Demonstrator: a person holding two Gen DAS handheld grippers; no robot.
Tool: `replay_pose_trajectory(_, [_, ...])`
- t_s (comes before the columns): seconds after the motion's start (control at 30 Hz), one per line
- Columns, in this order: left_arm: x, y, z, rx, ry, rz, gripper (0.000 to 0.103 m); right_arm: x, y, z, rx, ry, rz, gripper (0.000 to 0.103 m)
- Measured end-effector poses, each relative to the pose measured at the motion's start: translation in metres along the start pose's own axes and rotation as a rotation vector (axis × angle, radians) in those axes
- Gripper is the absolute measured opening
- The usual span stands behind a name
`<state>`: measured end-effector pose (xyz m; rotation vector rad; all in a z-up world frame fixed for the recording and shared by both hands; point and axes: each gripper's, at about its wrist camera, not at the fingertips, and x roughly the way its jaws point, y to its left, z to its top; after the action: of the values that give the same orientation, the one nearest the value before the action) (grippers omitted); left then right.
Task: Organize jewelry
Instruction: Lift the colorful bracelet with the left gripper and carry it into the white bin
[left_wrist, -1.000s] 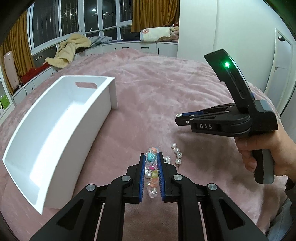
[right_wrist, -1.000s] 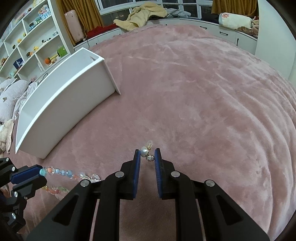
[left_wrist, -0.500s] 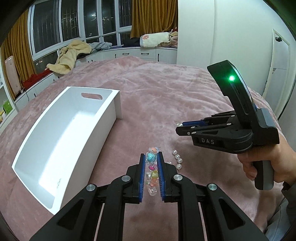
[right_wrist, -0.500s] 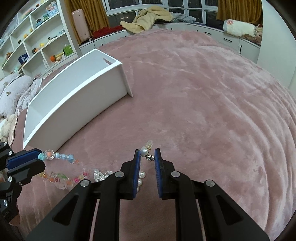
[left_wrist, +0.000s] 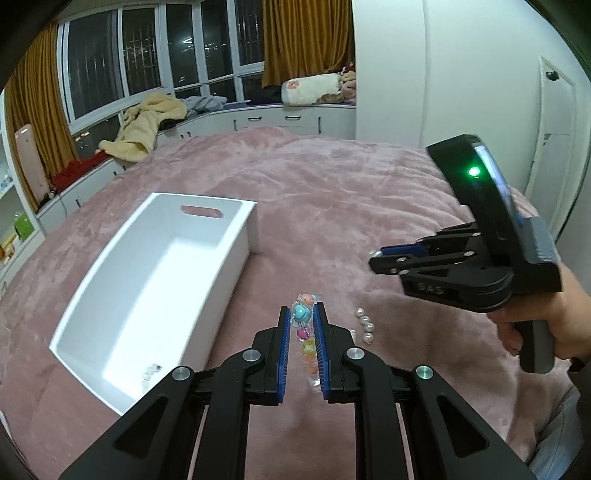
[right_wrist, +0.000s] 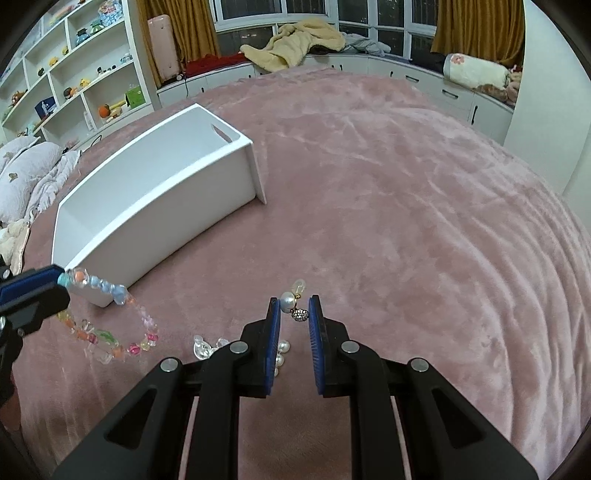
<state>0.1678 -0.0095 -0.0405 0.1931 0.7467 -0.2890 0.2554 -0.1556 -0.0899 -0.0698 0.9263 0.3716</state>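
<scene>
My left gripper (left_wrist: 302, 313) is shut on a colourful bead bracelet (left_wrist: 301, 314), held above the pink blanket; the bracelet hangs in a loop in the right wrist view (right_wrist: 107, 325), where the left gripper (right_wrist: 55, 277) shows at the left edge. My right gripper (right_wrist: 293, 304) is shut on a pearl earring (right_wrist: 288, 301) with a small crystal ball. In the left wrist view the right gripper (left_wrist: 376, 258) hovers at the right. A white bin (left_wrist: 110, 295) lies left, with a small piece of jewelry (left_wrist: 149, 373) inside.
A string of pearls (left_wrist: 364, 325) and clear beads (right_wrist: 203, 345) lie on the pink blanket (right_wrist: 406, 221) between the grippers. Shelves, pillows and window cabinets surround the bed.
Both grippers have risen and pulled back from the bin, each still holding its jewelry. The bracelet now hangs clear of the blanket.
</scene>
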Motion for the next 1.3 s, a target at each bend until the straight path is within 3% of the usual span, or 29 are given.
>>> replay_pose_trajectory(0.53, [-0.030, 0.028, 0.033, 0.029, -0.039, 0.078, 0.018, -0.003, 0.010, 0.024, -0.005, 0.007, -0.001, 0.016])
replay_pose_trajectory(1.3, [-0.039, 0.123, 0.030, -0.056, -0.023, 0.221, 0.018, 0.021, 0.095, 0.101, -0.153, -0.012, 0.032, 0.016])
